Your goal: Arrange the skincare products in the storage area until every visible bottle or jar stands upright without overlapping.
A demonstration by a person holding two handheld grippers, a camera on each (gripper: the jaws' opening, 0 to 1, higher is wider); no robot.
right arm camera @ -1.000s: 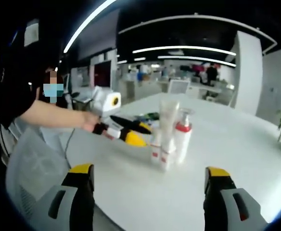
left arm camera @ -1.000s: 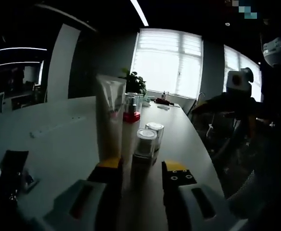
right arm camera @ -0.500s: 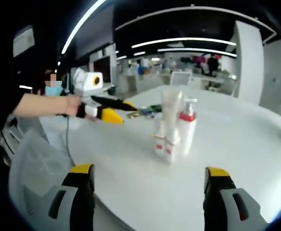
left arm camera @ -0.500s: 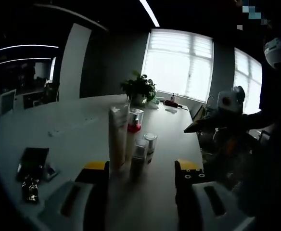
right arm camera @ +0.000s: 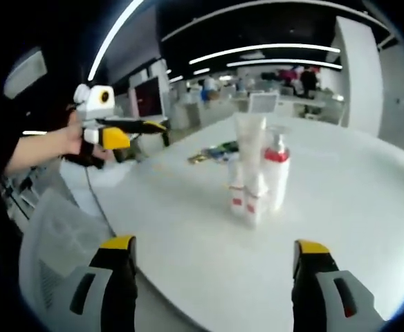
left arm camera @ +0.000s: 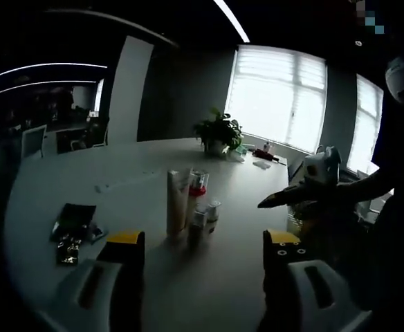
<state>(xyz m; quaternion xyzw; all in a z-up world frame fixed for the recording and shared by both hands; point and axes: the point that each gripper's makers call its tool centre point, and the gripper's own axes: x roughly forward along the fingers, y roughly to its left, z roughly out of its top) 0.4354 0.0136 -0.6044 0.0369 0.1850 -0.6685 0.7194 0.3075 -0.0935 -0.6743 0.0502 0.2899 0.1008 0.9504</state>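
Observation:
The skincare products stand upright in a tight cluster on the white table (right arm camera: 188,235). They are a tall white tube (right arm camera: 249,149), a pump bottle (right arm camera: 277,178) with a red collar, and two small white bottles (right arm camera: 245,199) in front. In the left gripper view the same tube (left arm camera: 176,209), pump bottle (left arm camera: 199,188) and small jars (left arm camera: 211,211) look dim against the window. My left gripper (left arm camera: 202,243) is open and well back from them. My right gripper (right arm camera: 216,250) is open too, with nothing between its jaws. The left gripper (right arm camera: 115,131) hangs raised at the left; the right gripper (left arm camera: 295,190) comes in from the right.
Dark packets (left arm camera: 72,225) lie on the table left of the cluster; they also appear as packets (right arm camera: 214,151) behind it. A potted plant (left arm camera: 218,131) stands by the bright window. A mesh chair back (right arm camera: 53,242) sits at the table's near edge. A person's hand (right arm camera: 69,135) holds the left gripper.
Both grippers have drawn back from the cluster, so the products look smaller. The left gripper rose and pulled away to the left. The products have not moved.

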